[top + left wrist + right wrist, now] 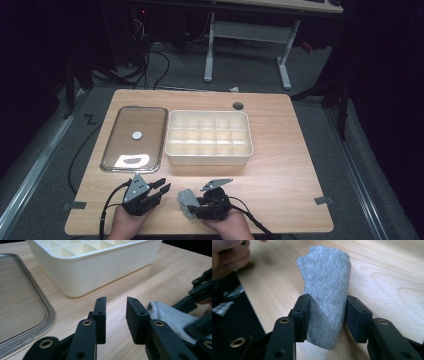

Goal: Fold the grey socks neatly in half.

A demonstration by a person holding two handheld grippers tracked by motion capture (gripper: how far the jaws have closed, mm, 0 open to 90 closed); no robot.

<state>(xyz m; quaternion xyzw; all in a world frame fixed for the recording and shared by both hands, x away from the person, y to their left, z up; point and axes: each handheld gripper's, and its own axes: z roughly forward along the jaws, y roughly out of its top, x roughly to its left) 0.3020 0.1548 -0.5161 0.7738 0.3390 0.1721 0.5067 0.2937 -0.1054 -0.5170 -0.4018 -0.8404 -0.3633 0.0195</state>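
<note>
A rolled grey sock (325, 290) sits squeezed between the pads of my right gripper (327, 315), low over the wooden table (280, 170) near its front edge. In the high view the grey sock (186, 201) pokes out to the left of the right gripper (196, 205). My left gripper (161, 189) stands open just left of it, with nothing between its fingers (100, 315). In the left gripper view the sock (172, 317) shows beside the right-hand jaw. A cream divided box (209, 137) with several compartments stands at mid-table.
A clear rectangular lid (134, 138) with a white knob lies flat left of the box. A round cable hole (238, 105) sits behind the box. The table's right half is bare wood. A hand (227, 257) shows at the upper left of the right gripper view.
</note>
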